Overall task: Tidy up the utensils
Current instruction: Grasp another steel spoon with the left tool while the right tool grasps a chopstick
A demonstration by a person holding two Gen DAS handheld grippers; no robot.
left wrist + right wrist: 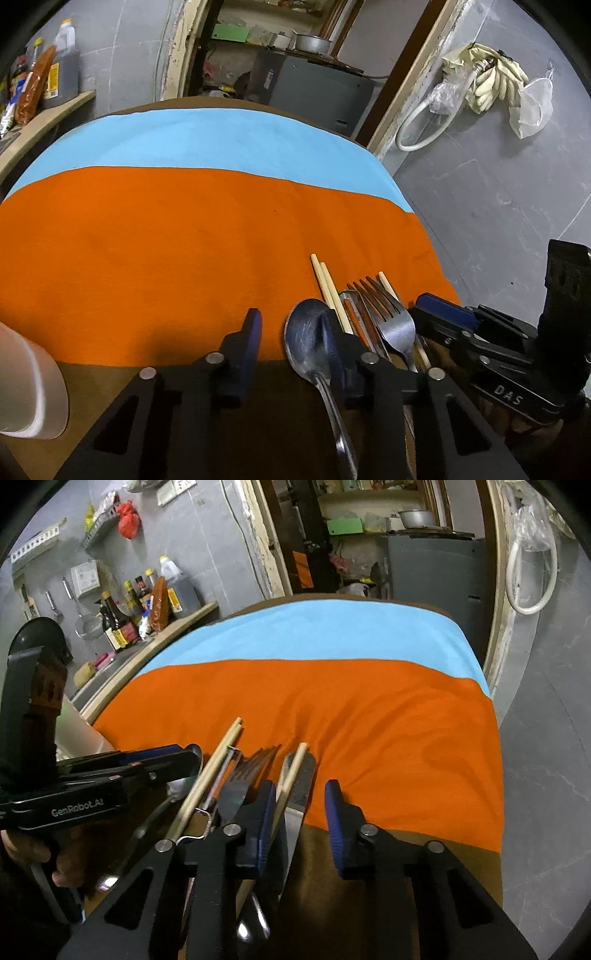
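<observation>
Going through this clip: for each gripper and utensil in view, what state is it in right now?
left gripper: open, holding nothing
right gripper: open, holding nothing
spoon: lying bowl-up, ungrasped
fork: lying in the pile
chopsticks: lying loose, one apart
knife: lying flat between the right gripper's fingers

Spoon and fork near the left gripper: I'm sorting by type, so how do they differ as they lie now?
The spoon ends in a rounded bowl; the fork ends in tines. The spoon lies at the left of the pile, partly under a finger of the left gripper; the fork lies further right, beside the chopsticks. Both are metal, heads pointing away onto the orange cloth.
</observation>
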